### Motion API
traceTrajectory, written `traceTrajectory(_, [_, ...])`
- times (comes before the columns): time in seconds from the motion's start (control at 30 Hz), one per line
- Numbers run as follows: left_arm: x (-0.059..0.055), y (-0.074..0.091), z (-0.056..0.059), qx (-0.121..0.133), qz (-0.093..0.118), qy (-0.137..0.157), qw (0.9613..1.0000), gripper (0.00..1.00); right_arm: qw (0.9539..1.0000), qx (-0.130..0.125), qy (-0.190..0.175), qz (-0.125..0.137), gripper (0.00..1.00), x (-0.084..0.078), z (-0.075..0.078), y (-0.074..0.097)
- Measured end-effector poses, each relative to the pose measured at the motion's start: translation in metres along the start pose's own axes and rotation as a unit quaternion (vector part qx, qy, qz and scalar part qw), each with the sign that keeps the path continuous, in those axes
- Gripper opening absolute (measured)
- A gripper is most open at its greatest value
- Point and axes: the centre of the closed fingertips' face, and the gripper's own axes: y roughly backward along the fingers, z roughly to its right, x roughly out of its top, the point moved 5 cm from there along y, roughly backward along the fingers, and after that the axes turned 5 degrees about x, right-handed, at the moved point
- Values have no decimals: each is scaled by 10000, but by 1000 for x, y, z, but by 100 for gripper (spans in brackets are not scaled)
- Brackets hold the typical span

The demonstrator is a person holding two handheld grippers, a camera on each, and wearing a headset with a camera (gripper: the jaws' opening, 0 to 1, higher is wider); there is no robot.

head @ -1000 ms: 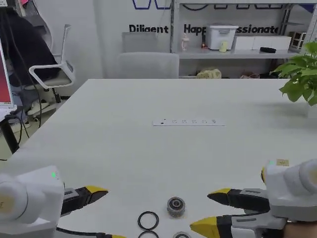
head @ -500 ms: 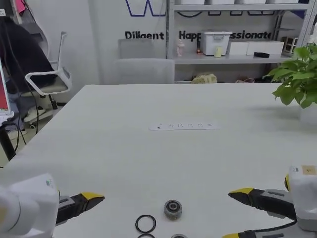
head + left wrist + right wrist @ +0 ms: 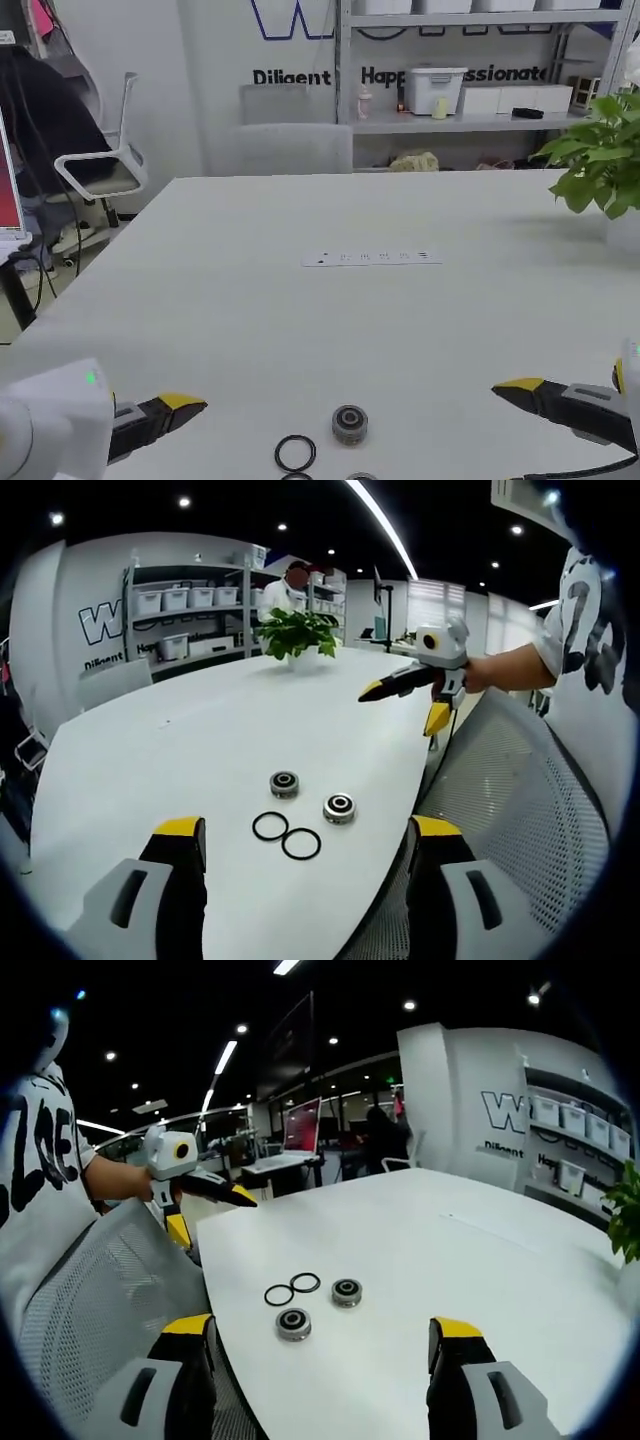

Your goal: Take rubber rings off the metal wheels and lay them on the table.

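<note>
- Left tongs [image 3: 305,832]: jaws wide, nothing between them. They hang over the near-left part of the tabletop [image 3: 300,330]. Against a second ago, they have barely shifted relative to the parts.
- Rubber rings [image 3: 286,835]: two black ones, flat on the tabletop and touching side by side. They sit just left of the wheels in the head view, in the same spot as before.
- Metal wheels [image 3: 285,783]: two, close to the rings, a little apart from each other, neither gripped. Their rims look dark, and we cannot tell if any rubber is left on them.
- Right tongs [image 3: 320,1328]: jaws wide, empty. In the head view the yellow tip now sits out at the right edge, well apart from the wheel it was near a second ago.
- Our read: with both rings down and the right tongs backed off, the put-down looks finished and the task seems done or nearly so.
</note>
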Motion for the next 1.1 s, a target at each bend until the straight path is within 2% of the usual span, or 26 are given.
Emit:
traceTrajectory(0.2, [2, 3, 1, 77, 17, -23, 10000, 81, 10000, -4, 50, 82, 88, 2, -3, 2])
traceTrajectory(0.43, [-4, 3, 2, 149, -88, -40, 9998, 81, 9999, 101, 121, -51, 88, -5, -7, -2])
traceTrajectory(0.7, [-5, 3, 0, 226, -93, -5, 9997, 81, 9997, 188, 164, -28, 89, -2, -12, -6])
traceTrajectory(1.1, [-7, 2, 2, 233, -111, -64, 9996, 80, 9997, 143, 216, -32, 89, -2, -14, -7])
